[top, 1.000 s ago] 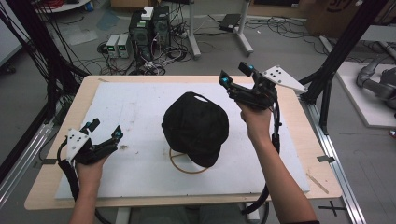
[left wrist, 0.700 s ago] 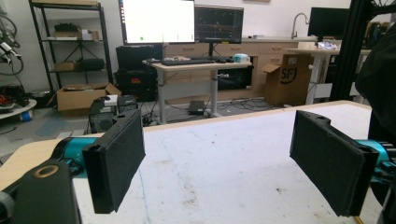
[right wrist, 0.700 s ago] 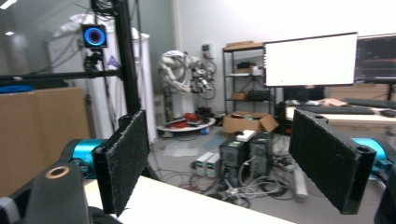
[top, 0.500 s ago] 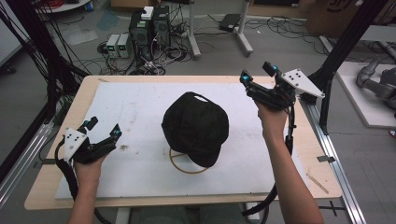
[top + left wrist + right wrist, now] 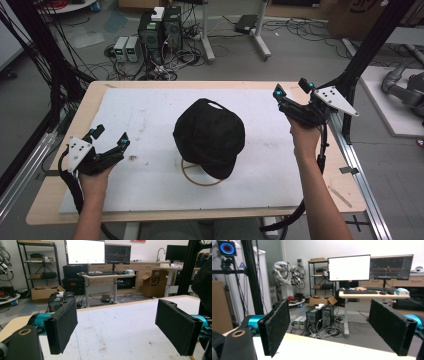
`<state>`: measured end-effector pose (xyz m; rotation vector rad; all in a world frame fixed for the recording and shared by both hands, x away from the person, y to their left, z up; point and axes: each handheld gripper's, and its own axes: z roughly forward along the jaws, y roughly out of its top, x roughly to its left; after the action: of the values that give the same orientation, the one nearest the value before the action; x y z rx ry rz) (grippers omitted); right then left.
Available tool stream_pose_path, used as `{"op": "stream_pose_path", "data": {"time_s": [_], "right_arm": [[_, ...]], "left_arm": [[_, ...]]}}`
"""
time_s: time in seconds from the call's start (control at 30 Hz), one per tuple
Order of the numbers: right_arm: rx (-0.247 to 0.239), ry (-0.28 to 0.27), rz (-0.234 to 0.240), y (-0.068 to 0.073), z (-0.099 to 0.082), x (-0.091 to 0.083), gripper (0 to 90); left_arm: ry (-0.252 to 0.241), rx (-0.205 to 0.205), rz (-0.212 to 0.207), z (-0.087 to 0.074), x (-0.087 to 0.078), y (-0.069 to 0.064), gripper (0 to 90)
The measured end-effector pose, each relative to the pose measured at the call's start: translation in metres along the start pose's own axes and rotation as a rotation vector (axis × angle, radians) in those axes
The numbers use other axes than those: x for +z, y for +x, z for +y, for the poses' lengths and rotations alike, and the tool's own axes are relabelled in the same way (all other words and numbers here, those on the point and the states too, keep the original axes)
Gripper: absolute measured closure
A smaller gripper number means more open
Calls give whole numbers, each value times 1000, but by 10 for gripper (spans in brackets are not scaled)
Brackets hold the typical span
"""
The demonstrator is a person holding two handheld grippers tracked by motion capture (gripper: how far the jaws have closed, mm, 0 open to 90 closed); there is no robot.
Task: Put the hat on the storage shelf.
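A black cap [image 5: 210, 135] sits on a wooden ring stand [image 5: 192, 176] in the middle of the white board [image 5: 140, 115]. My left gripper [image 5: 111, 136] rests low over the board's front left, well apart from the cap, jaws open and empty. In the left gripper view its gripper [image 5: 116, 327] looks across bare board, with the cap [image 5: 203, 285] at the right edge. My right gripper [image 5: 291, 88] hovers by the board's right side, clear of the cap. Its jaws have just been opening and nothing is between them. The right gripper view shows the spread pads [image 5: 277, 325] facing the room beyond the table.
The board lies on a wooden table [image 5: 45, 200] with a black frame post [image 5: 365, 55] at the right. Computers and cables [image 5: 160, 30] sit on the floor behind. Bare board lies to the left of and in front of the cap.
My right gripper has moved to the right, away from the cap, and sunk a little. The left gripper and the cap have stayed put.
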<state>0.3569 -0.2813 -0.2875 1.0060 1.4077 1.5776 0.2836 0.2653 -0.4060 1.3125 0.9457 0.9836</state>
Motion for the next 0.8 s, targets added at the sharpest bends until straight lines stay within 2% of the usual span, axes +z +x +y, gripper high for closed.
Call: {"op": "stream_pose_path", "data": {"time_s": [0.6, 0.8], "right_arm": [[-22, 72, -79, -23, -42, -15, 130], [-6, 86, -101, -29, -56, -21, 127]], "left_arm": [[0, 0, -2, 0, 1, 0, 181], [-1, -4, 2, -1, 1, 1, 180]]}}
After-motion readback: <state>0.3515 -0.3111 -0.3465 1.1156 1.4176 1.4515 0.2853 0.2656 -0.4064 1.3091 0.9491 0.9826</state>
